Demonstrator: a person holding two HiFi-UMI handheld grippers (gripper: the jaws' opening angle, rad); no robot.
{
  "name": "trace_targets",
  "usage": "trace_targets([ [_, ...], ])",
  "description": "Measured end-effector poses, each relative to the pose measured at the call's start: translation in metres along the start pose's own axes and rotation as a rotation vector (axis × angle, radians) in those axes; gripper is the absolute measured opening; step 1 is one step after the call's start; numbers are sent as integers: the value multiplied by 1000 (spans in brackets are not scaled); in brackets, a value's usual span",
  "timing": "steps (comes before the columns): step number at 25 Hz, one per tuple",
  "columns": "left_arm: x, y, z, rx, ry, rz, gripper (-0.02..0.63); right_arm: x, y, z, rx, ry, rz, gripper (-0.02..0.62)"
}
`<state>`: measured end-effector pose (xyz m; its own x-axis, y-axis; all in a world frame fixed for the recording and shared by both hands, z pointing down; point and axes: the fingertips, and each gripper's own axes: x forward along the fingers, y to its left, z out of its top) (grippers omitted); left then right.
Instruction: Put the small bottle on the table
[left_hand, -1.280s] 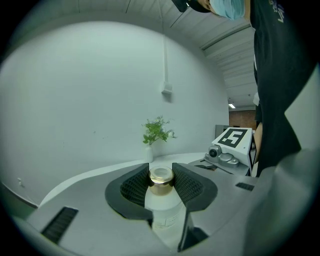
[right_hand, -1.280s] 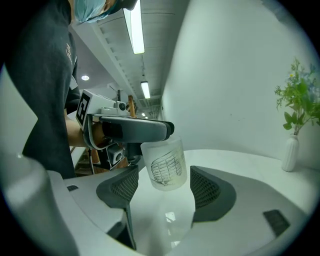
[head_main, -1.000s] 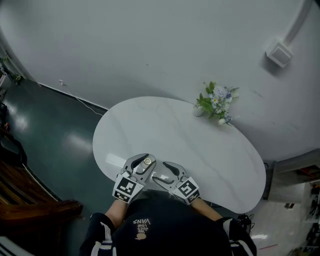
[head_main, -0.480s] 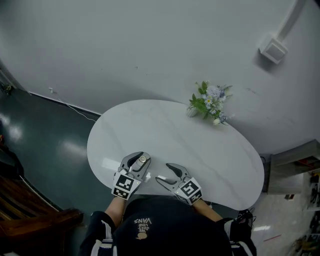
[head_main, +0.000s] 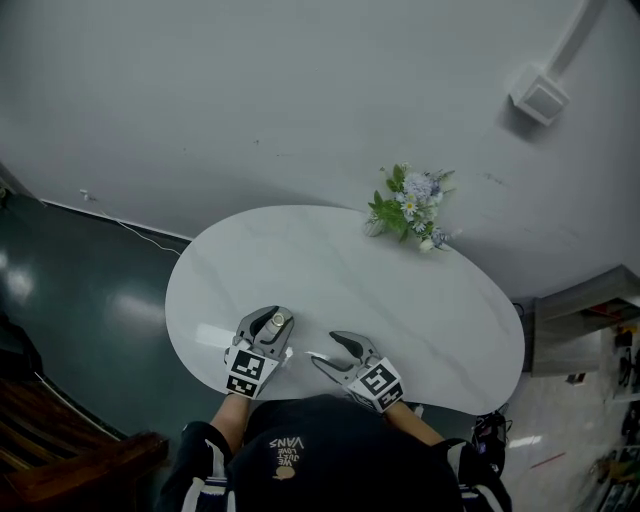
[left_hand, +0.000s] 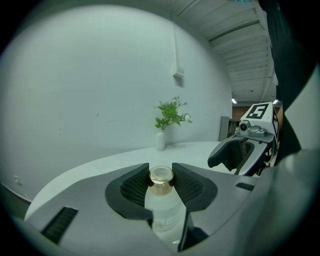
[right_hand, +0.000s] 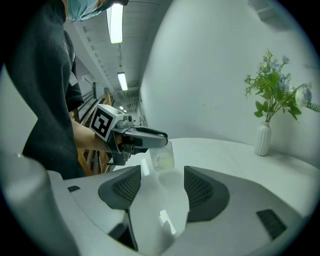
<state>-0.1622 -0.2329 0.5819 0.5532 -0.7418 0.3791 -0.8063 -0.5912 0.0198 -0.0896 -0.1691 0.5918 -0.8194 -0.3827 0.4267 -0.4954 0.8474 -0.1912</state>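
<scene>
While the left claw (head_main: 272, 321) is clamped on the bottle (left_hand: 161, 180), its ribbed pads press on either side of the gold cap and neck. The clear body hangs below them, free. That grip makes sense to me: held high, the base stays unobstructed and can meet the surface (head_main: 400, 300) flat, with no pad trapped underneath.

In the right gripper view the bottle sits roughly upright under the left claw, above the near edge of the surface. A soft shadow lies just below its base. I judge it to be a little clear of the surface and not yet resting, though I cannot tell for certain that the two are apart.

The right claw (head_main: 332, 352) has its jaws apart with nothing between them. It sits just beside the left one, angled toward the bottle, and I read that as a standby position: close enough to steady the bottle if it tips, out of the way otherwise.

The vase (head_main: 374, 227) of flowers stands well apart at the far side, so the landing spot is bare.

My next move, as I see it, is to settle the base down, then open the left claw gently. The bottle is light and narrow, so a pad dragging on the cap could topple it.
</scene>
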Motion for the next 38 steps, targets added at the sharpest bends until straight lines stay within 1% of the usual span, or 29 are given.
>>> trace_targets([
  [4, 10, 11, -7, -25, 7, 3, 159, 1, -9, -2, 25, 4, -38, 279],
  [12, 24, 30, -16, -42, 24, 12, 158, 5, -18, -4, 58, 12, -82, 279],
  [23, 39, 37, -22, -41, 33, -7, 160, 2, -33, -11, 97, 20, -136, 279],
  [29, 44, 40, -24, -43, 32, 2, 159, 1, -36, -11, 111, 19, -138, 278],
  [36, 46, 43, -27, -41, 35, 14, 160, 1, -39, -9, 104, 17, -135, 278],
  [38, 47, 43, -27, -38, 34, 15, 160, 0, -40, -8, 99, 12, -138, 267],
])
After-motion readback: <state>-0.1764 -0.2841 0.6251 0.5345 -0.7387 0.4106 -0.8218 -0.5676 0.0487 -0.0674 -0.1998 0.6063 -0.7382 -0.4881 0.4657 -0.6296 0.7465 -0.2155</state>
